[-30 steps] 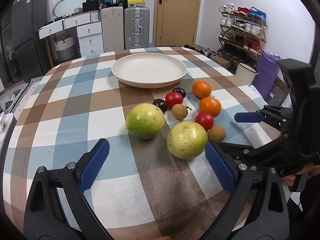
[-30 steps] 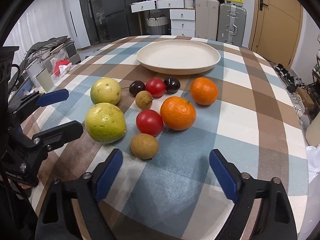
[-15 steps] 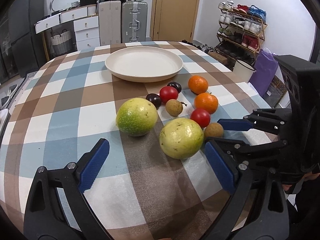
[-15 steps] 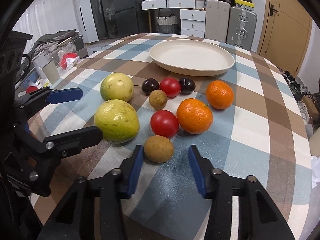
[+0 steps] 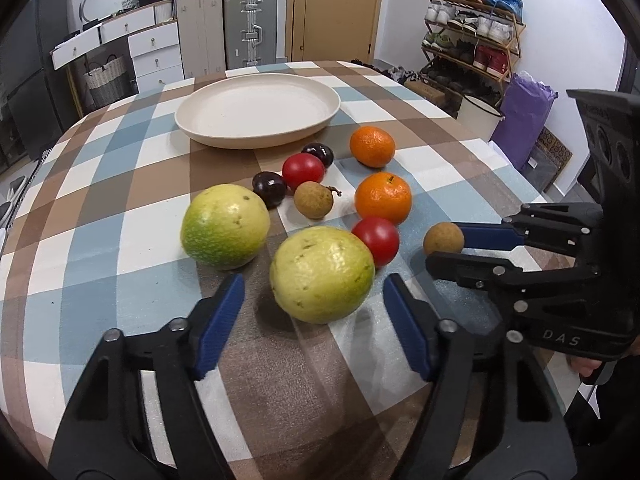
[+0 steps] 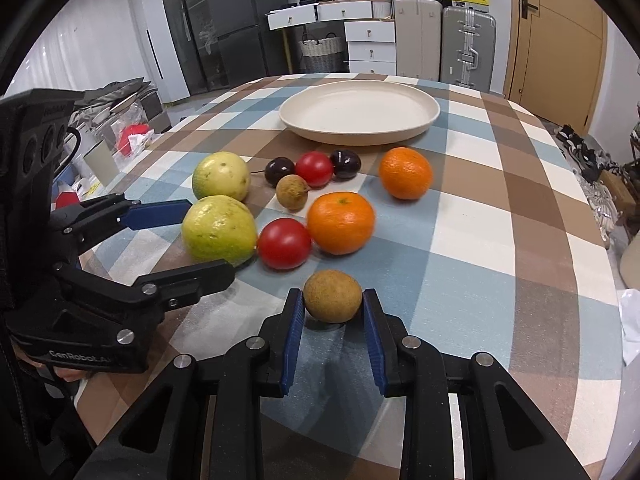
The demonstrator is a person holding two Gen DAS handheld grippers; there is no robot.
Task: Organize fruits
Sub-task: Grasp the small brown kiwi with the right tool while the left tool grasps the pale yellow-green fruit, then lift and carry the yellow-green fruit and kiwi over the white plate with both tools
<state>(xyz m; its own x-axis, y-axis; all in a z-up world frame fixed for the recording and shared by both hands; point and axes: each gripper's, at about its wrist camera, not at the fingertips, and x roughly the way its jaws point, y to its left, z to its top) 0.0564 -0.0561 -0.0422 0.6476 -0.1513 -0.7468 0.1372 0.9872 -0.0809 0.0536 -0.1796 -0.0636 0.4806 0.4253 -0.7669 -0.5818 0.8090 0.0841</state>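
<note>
My right gripper [image 6: 332, 300] is shut on a small brown longan [image 6: 332, 296] that rests on the checked tablecloth; it also shows in the left wrist view [image 5: 443, 238]. My left gripper [image 5: 314, 294] is open, its blue pads either side of the near yellow-green guava [image 5: 322, 274], not touching it. A second guava [image 5: 225, 226], two oranges [image 5: 383, 198], two red tomatoes [image 5: 376, 240], two dark plums [image 5: 269, 189] and another longan [image 5: 313, 200] lie in a cluster. An empty cream plate [image 5: 256, 110] sits beyond them.
The round table drops off close on the right [image 6: 592, 280]. Suitcases [image 5: 250, 26], white drawers and a shoe rack [image 5: 472, 40] stand around the room. A purple bag [image 5: 520, 116] and a white bucket are on the floor at the right.
My right gripper has closed from wide open onto the near longan. My left gripper has moved forward and narrowed around the near guava.
</note>
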